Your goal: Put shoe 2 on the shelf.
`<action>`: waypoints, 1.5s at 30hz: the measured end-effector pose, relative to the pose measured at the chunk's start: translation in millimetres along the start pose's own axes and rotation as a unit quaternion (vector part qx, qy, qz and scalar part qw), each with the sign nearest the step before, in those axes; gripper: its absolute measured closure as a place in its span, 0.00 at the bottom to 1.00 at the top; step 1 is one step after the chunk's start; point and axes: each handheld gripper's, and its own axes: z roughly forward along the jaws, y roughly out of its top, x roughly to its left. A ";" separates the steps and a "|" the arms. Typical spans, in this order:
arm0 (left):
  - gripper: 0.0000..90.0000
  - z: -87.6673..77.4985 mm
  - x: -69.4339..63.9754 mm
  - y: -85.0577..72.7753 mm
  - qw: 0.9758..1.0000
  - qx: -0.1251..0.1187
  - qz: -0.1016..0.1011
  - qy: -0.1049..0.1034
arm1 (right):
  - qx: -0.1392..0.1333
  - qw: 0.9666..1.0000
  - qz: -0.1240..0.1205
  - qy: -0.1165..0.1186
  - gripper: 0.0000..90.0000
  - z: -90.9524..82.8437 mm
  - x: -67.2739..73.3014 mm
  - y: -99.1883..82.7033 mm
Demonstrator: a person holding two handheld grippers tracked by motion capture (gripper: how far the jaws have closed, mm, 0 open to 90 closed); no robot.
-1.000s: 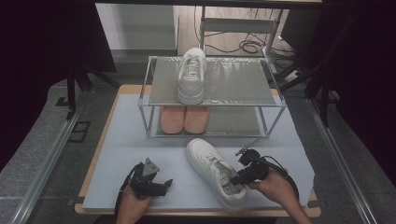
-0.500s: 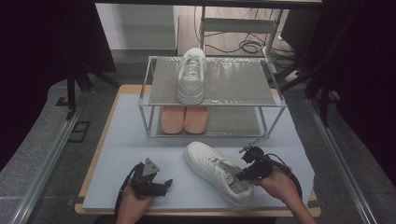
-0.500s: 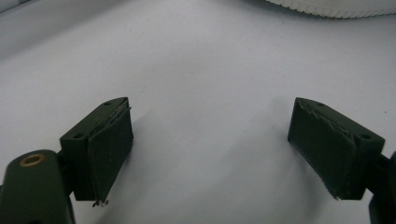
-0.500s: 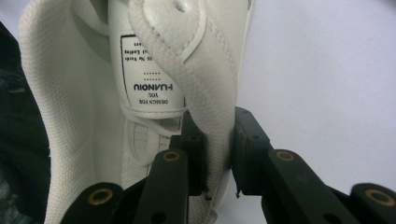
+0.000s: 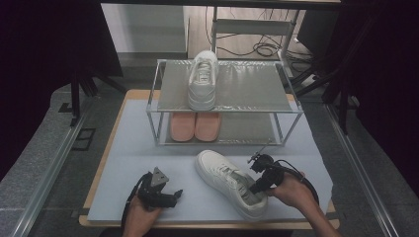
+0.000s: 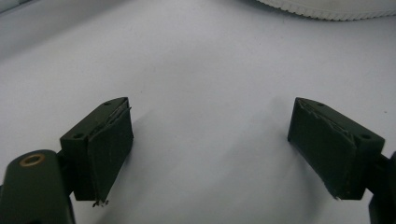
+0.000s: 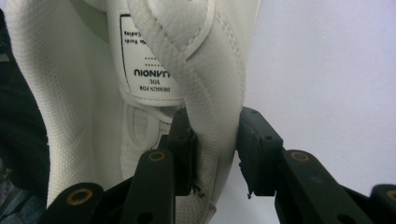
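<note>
High view: white sneaker (image 5: 229, 182) lies on the table mat (image 5: 128, 163) in front of the shoe rack (image 5: 225, 101), its long axis diagonal, toe toward the rack's left, heel near the right gripper (image 5: 260, 186). Its jaws, just reopened slightly, straddle the shoe's collar wall. Left gripper (image 6: 210, 154) rests wide open, holding nothing.

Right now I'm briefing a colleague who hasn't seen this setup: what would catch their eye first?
Probably the white sneaker lying at the near edge of the table, with the right gripper at its collar, one jaw inside and one outside the wall. Behind it, a matching white sneaker on the rack stands on the top shelf of the metal rack, above a pink pair. The left gripper rests open beside it.
</note>
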 end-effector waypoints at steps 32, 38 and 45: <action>0.16 0.0 0.1 0.1 1.000 0.001 -0.001 -0.001 | -0.084 0.970 0.122 0.194 0.92 -1.7 -56.6 -30.8; 0.16 0.1 0.2 0.1 1.000 0.001 0.000 -0.001 | -0.109 0.961 0.129 0.218 0.92 -3.1 -55.6 -36.7; 0.16 0.1 0.3 0.1 1.000 0.001 0.000 -0.001 | -0.140 0.954 0.121 0.235 0.92 -13.9 -51.2 -42.2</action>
